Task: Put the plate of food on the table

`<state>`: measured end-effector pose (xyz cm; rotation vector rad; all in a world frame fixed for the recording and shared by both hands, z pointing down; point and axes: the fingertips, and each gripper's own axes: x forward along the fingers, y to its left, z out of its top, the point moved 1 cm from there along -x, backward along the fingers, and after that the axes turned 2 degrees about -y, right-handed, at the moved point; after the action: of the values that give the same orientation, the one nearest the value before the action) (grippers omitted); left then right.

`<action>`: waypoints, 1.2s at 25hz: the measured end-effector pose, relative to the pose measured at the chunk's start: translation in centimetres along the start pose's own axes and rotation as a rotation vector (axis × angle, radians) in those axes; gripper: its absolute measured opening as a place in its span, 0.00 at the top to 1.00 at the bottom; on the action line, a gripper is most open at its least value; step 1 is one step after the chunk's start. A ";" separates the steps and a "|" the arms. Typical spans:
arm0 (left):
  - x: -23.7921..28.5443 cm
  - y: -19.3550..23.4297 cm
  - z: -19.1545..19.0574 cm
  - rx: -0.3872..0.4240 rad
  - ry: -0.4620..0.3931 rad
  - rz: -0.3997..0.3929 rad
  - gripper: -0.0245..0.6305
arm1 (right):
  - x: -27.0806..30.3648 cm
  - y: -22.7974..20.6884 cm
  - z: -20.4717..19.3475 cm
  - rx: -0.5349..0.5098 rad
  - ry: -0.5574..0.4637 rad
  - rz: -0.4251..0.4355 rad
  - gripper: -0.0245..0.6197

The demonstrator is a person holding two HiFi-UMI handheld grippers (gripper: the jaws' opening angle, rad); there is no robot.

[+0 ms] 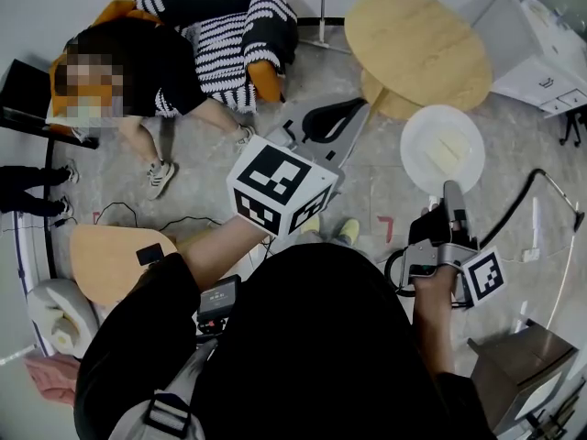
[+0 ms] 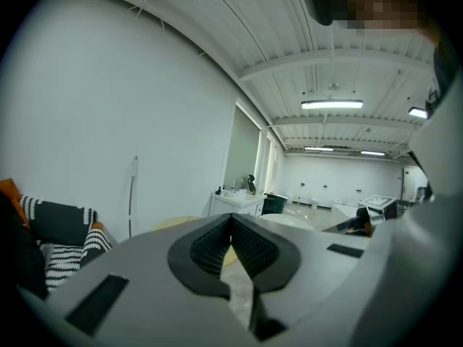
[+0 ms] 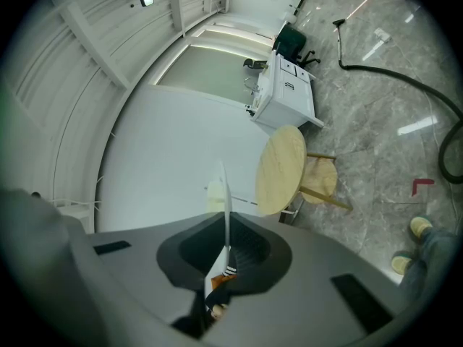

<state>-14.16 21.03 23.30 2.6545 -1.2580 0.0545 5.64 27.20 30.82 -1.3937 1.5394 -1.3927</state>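
Note:
In the head view a white plate [image 1: 443, 149] with pale pieces of food hangs over the floor, just below the round wooden table [image 1: 417, 39]. My right gripper [image 1: 451, 191] is shut on the plate's near rim. In the right gripper view the plate [image 3: 226, 194] shows edge-on as a thin white line pinched between the pads, with the table [image 3: 281, 170] beyond it. My left gripper [image 1: 348, 117] points toward the table from the plate's left. In its own view the left gripper [image 2: 231, 226] is shut with nothing held, and the table's edge [image 2: 173, 224] shows behind it.
A wooden stool [image 1: 390, 99] stands under the table's near side. A person [image 1: 138, 71] sits by a striped cushion at top left. A white cabinet [image 1: 532, 44] is at top right, a black hose [image 1: 541, 186] lies on the floor, and a second wooden top [image 1: 110, 255] is at left.

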 end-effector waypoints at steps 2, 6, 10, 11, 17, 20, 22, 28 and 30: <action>0.0 0.3 -0.1 -0.007 -0.001 -0.003 0.95 | 0.2 0.1 -0.2 0.002 -0.002 0.005 0.94; -1.0 1.1 -0.7 -0.026 -0.010 0.008 0.95 | 0.6 0.2 -1.4 0.006 -0.006 0.021 0.93; -2.0 2.2 -1.2 -0.062 -0.044 0.083 0.95 | 0.7 0.1 -2.0 -0.008 -0.005 0.016 0.93; -2.0 2.3 -1.3 -0.073 -0.047 0.091 0.95 | 0.8 0.0 -2.0 -0.007 -0.008 0.016 0.93; -2.3 2.7 -1.6 -0.068 -0.043 0.093 0.95 | 0.8 0.3 -2.7 -0.002 -0.014 0.012 0.93; -2.6 3.1 -1.2 -0.067 -0.057 0.098 0.95 | 0.7 0.7 -2.8 0.003 -0.025 0.019 0.93; -2.5 3.2 -1.0 -0.062 -0.064 0.094 0.95 | 0.8 1.1 -2.9 0.017 -0.032 0.028 0.93; -2.6 3.2 -0.7 -0.061 -0.075 0.058 0.95 | 1.0 2.0 -4.0 0.091 -0.048 0.044 0.93; -2.7 3.3 -0.9 -0.064 -0.074 0.051 0.95 | 1.1 2.1 -4.5 0.119 -0.054 0.046 0.93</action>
<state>-18.39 21.21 24.37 2.5917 -1.3274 -0.0753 0.64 27.22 30.12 -1.3054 1.4215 -1.3852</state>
